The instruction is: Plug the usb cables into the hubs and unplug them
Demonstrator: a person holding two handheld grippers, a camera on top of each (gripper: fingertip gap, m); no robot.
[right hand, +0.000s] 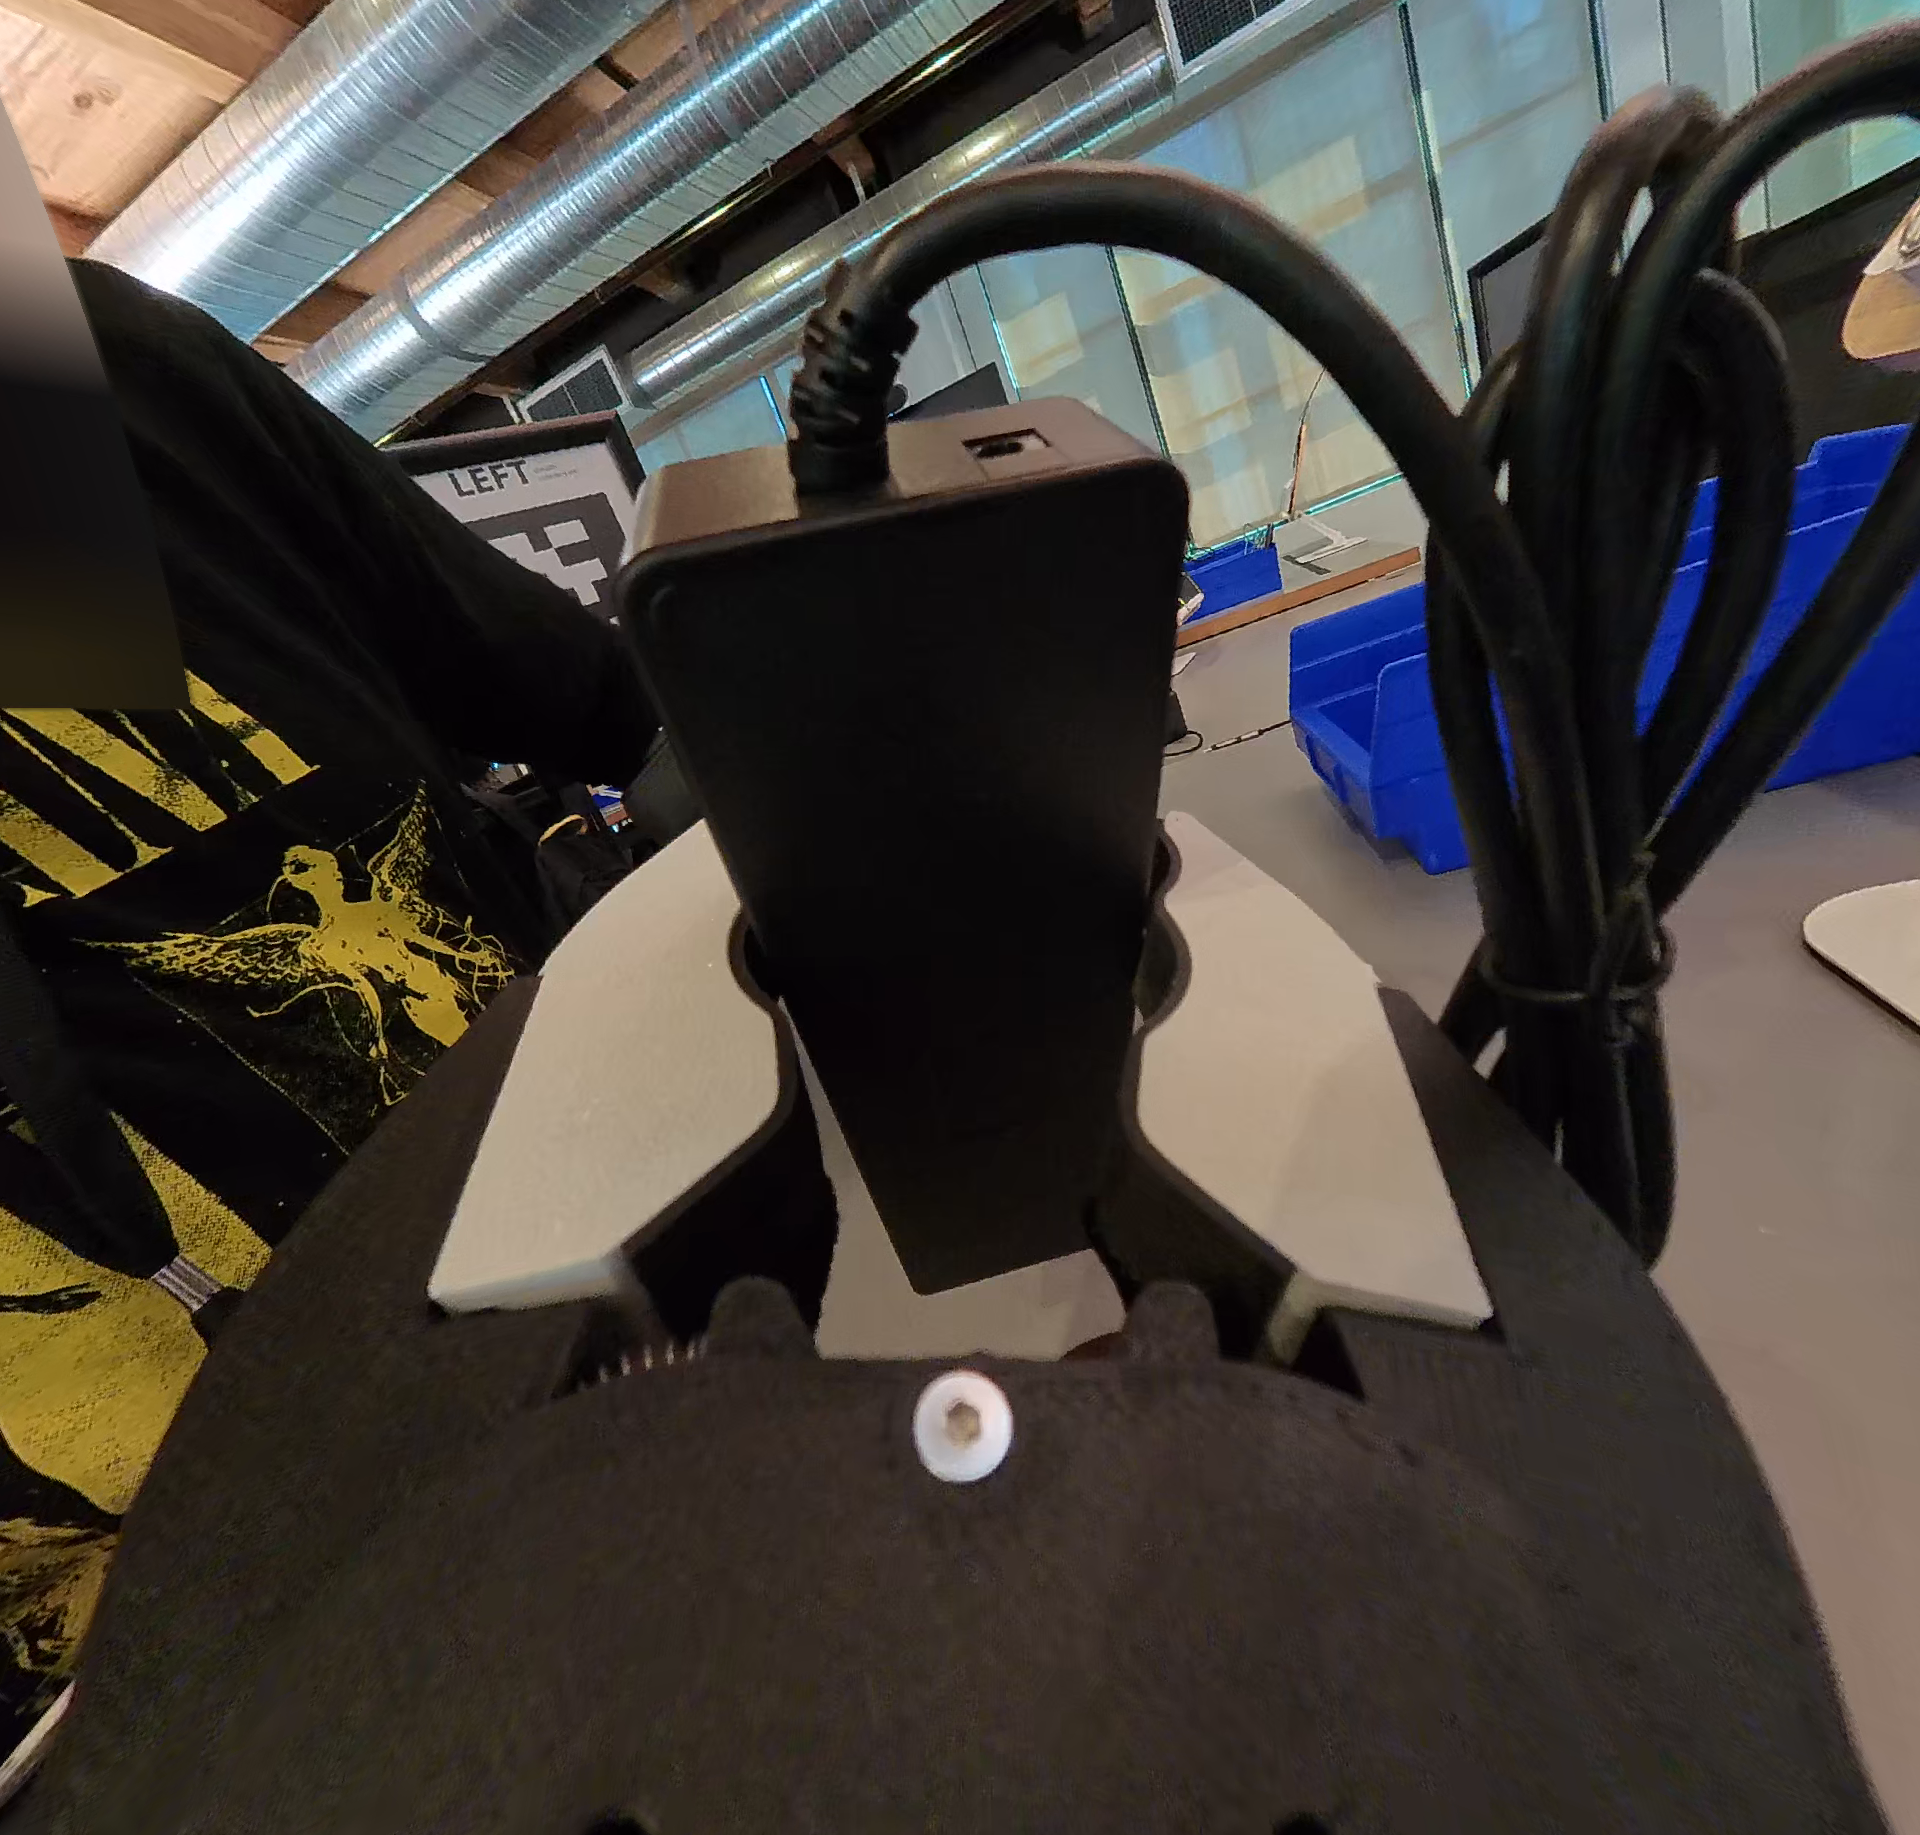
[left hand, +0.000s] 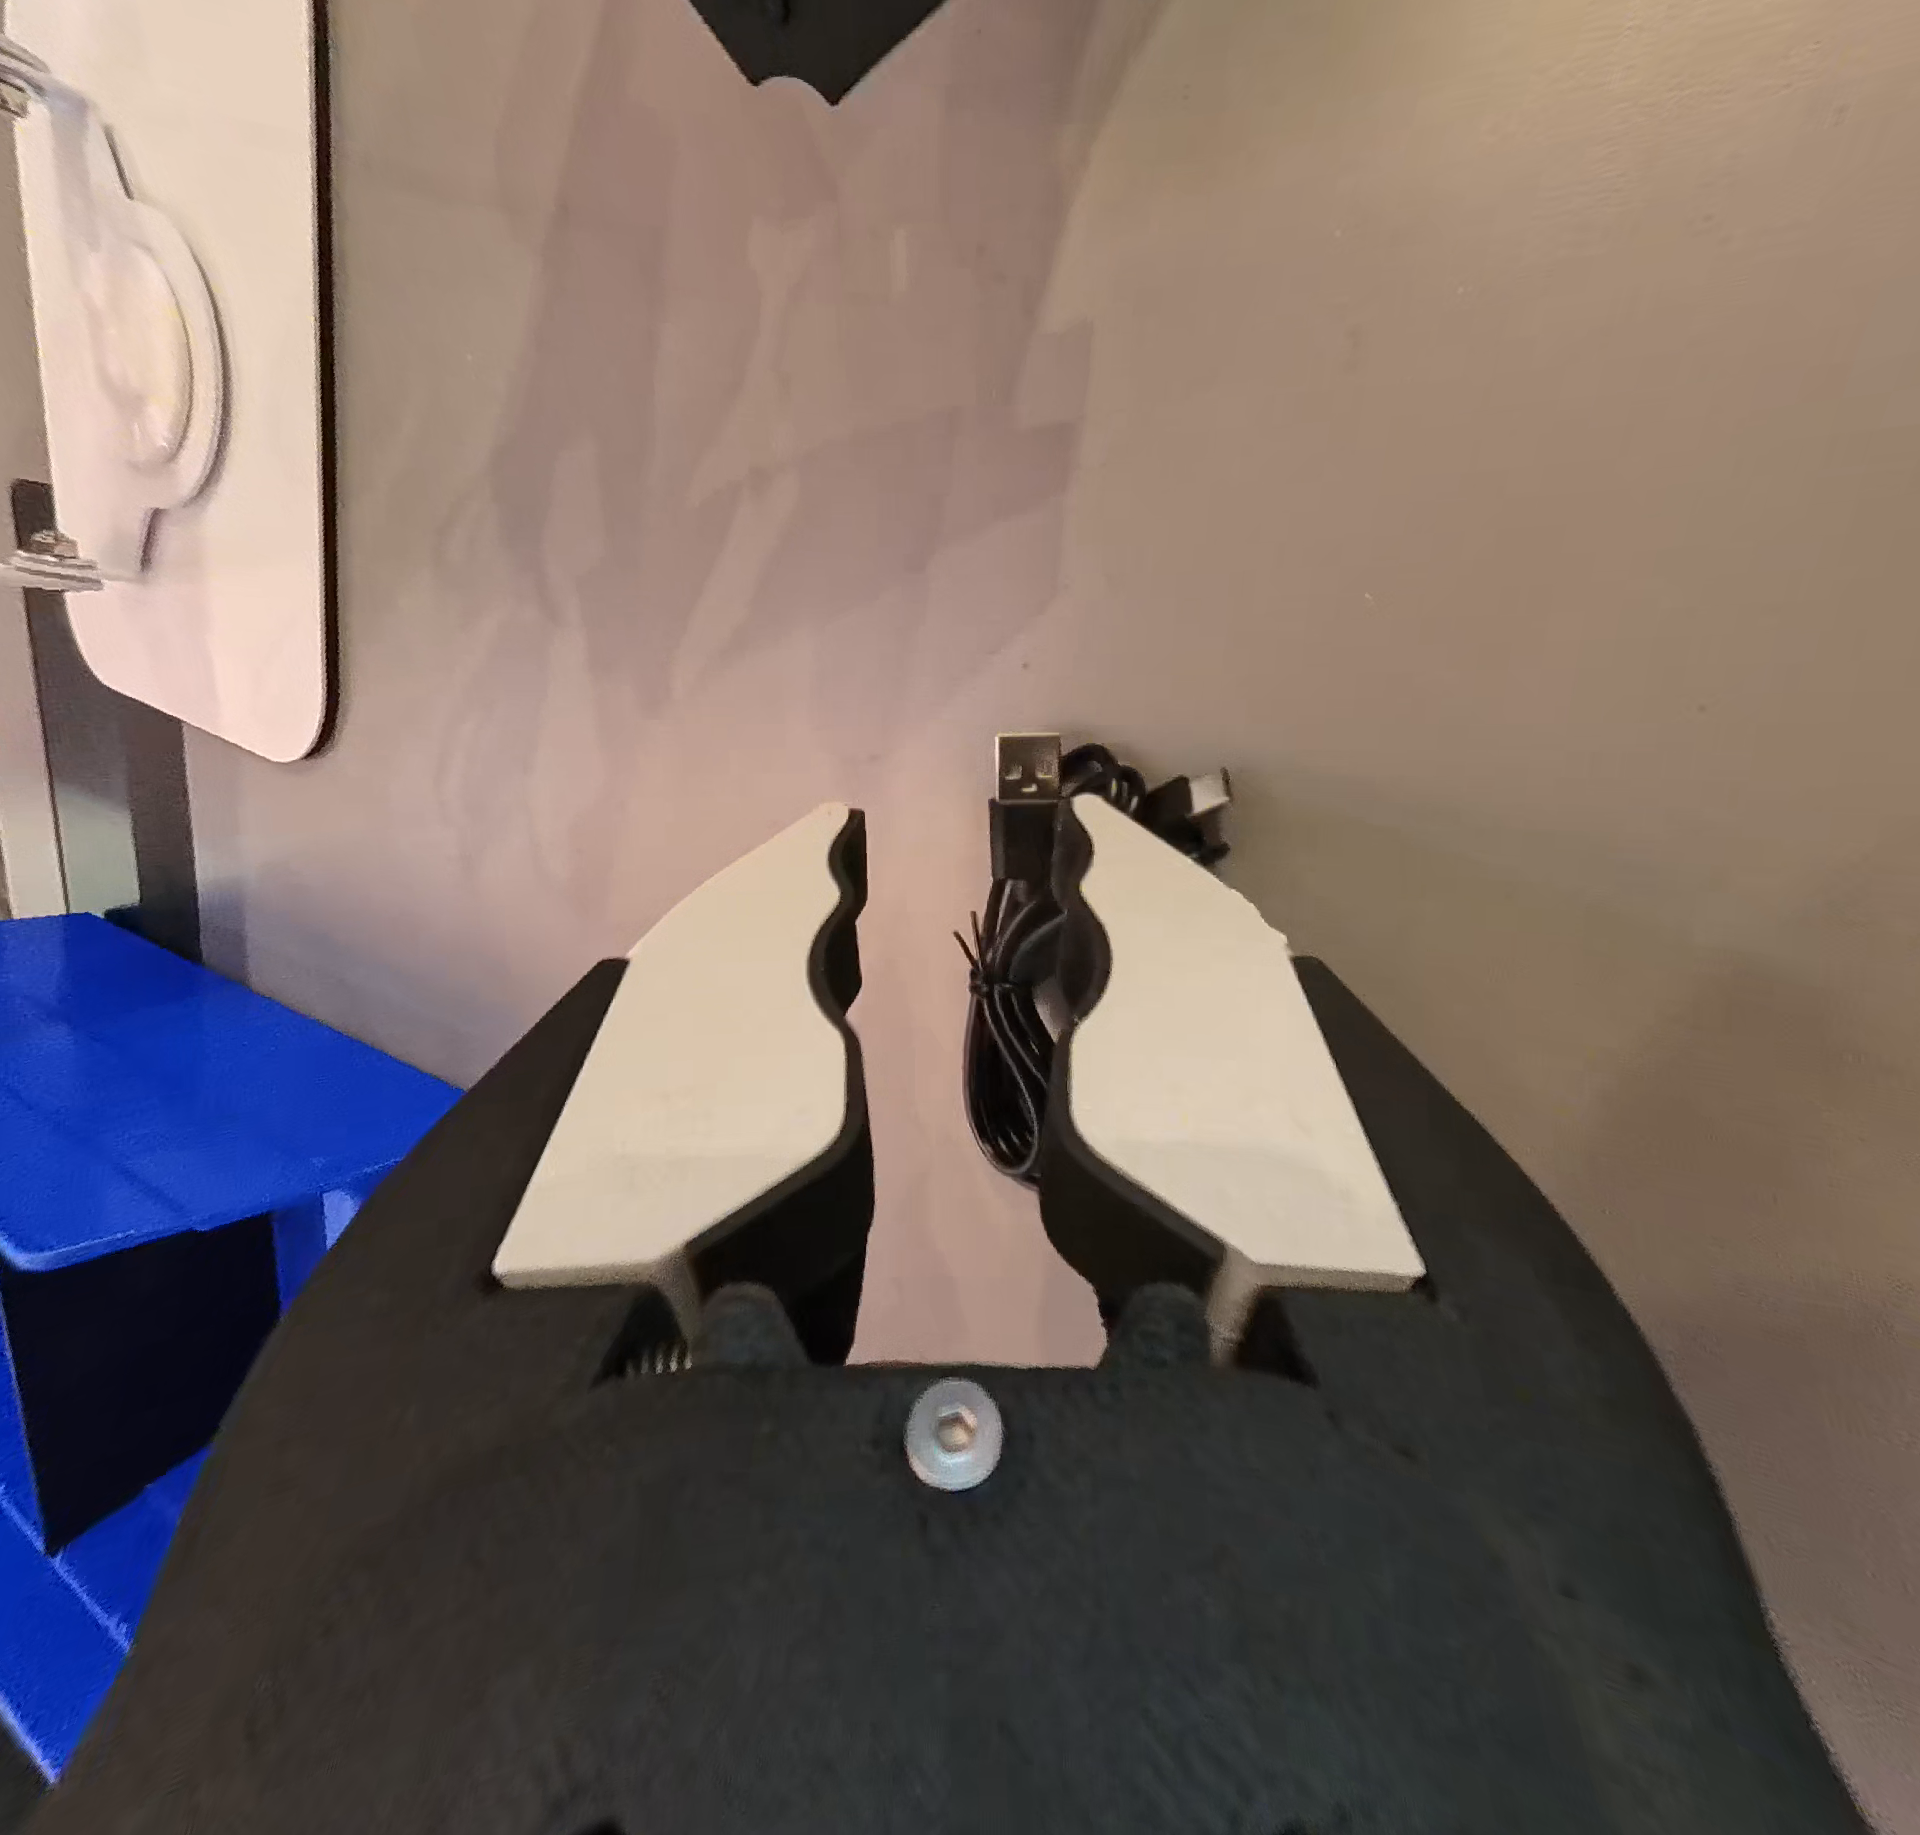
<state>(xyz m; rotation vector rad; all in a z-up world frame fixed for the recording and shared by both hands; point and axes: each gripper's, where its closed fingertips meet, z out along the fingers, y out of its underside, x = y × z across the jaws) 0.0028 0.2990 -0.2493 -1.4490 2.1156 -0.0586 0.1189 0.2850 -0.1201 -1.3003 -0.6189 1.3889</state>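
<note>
Gripping the black hub (right hand: 914,798) in my right tongs (right hand: 951,912) – left tongs (left hand: 961,829) parted, USB cable (left hand: 1023,829) loose against one finger – it could slide off unplugged.

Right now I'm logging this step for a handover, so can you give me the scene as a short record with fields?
left gripper: jaws apart, nothing clamped
usb cable: black, bundled, lying on the table against the right-hand finger, metal plug pointing away
right gripper: jaws closed on black hub
hub cord: thick, black, tied in a bundle
blue bin: on the table
</note>
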